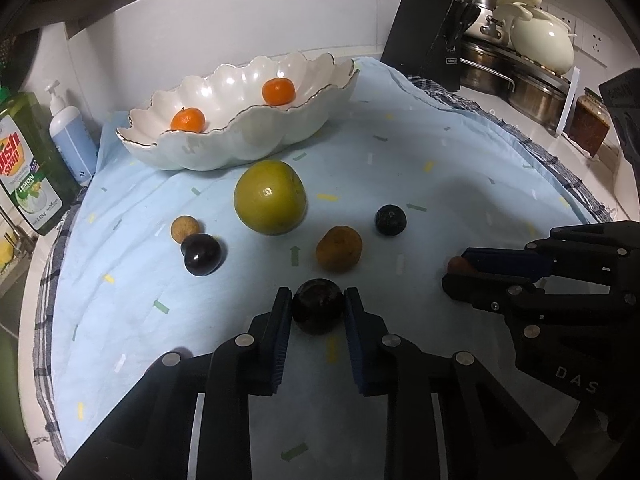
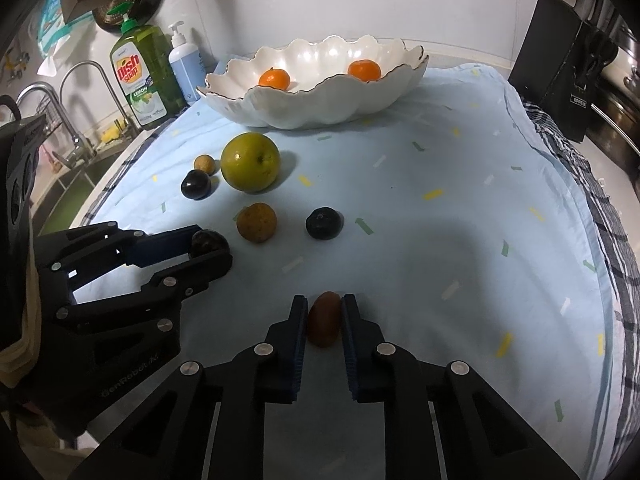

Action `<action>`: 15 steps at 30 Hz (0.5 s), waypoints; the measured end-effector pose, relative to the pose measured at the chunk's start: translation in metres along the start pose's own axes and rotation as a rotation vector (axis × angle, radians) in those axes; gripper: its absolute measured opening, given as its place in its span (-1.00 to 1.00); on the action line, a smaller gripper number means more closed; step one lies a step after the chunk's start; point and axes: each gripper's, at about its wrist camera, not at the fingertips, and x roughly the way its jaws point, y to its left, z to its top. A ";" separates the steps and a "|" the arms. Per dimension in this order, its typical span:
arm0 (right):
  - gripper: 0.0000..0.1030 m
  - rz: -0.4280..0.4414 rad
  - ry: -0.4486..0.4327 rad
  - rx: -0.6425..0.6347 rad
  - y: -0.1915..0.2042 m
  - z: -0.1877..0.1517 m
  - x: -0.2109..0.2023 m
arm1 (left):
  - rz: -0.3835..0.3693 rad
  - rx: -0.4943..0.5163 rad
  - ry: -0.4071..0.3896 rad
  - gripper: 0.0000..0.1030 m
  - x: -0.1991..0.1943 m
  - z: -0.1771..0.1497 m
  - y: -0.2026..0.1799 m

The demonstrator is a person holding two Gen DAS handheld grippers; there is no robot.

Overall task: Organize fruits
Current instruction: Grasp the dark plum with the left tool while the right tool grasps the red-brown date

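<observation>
A white scalloped bowl (image 1: 224, 148) at the back of the blue cloth holds two tangerines (image 1: 188, 119) (image 1: 279, 91). On the cloth lie a green apple (image 1: 270, 197), a brown round fruit (image 1: 339, 249), two dark plums (image 1: 202, 254) (image 1: 390, 220) and a small tan longan (image 1: 185, 229). My left gripper (image 1: 319, 310) is shut on a dark round fruit (image 1: 318, 311). My right gripper (image 2: 323, 320) is shut on a small brown oval fruit (image 2: 323, 319). Each gripper shows in the other's view, the right one (image 1: 456, 270) and the left one (image 2: 208, 246).
Dish soap (image 2: 140, 76) and a pump bottle (image 2: 186, 66) stand at the back left by the sink tap (image 2: 80, 112). A black knife block (image 1: 432, 32), steel pots (image 1: 520, 88), a cream pot (image 1: 540, 36) and a jar (image 1: 588, 124) stand at the back right.
</observation>
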 end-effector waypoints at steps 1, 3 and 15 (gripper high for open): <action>-0.66 -0.001 -0.001 0.000 0.000 0.000 0.000 | 0.003 -0.003 -0.002 -0.49 -0.001 0.001 0.000; -0.66 0.002 -0.005 0.002 -0.001 0.000 -0.001 | 0.002 -0.010 -0.006 -0.49 -0.003 0.001 0.002; -0.66 0.023 -0.067 -0.009 0.000 0.014 -0.020 | 0.013 -0.061 -0.065 -0.49 -0.029 0.016 0.008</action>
